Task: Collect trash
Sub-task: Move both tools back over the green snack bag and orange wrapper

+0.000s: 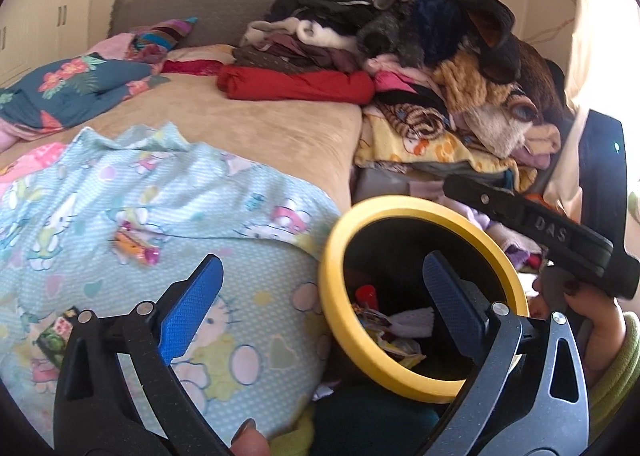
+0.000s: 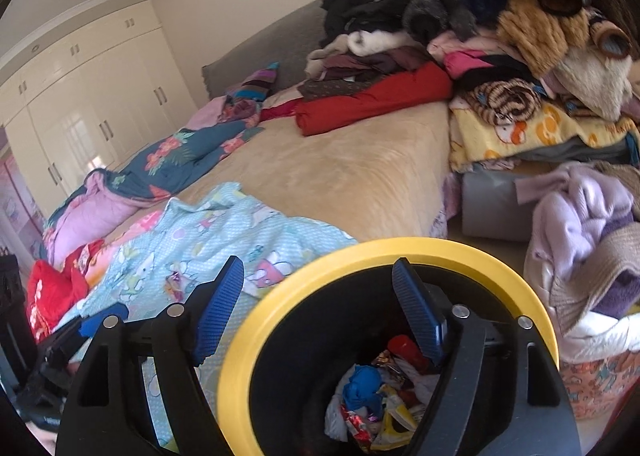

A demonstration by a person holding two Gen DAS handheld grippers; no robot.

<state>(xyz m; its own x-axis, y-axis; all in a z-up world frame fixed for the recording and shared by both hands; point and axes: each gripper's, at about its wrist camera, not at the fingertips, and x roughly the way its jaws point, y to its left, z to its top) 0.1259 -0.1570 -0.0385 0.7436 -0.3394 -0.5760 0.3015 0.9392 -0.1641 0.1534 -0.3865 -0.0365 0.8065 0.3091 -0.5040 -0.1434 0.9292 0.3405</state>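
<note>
Beside the bed, the round black trash bin with yellow rim (image 2: 400, 252) stands upright, its mouth facing up, holding crumpled wrappers (image 2: 380, 408), while the left gripper (image 1: 320, 296) and right gripper (image 2: 320, 308) both gape wide, empty.

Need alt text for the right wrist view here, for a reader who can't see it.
The right gripper, open and empty, hangs over a black bin with a yellow rim that holds wrappers and other trash. Behind it lies a bed with a light blue cartoon-print sheet and a heap of clothes.
</note>
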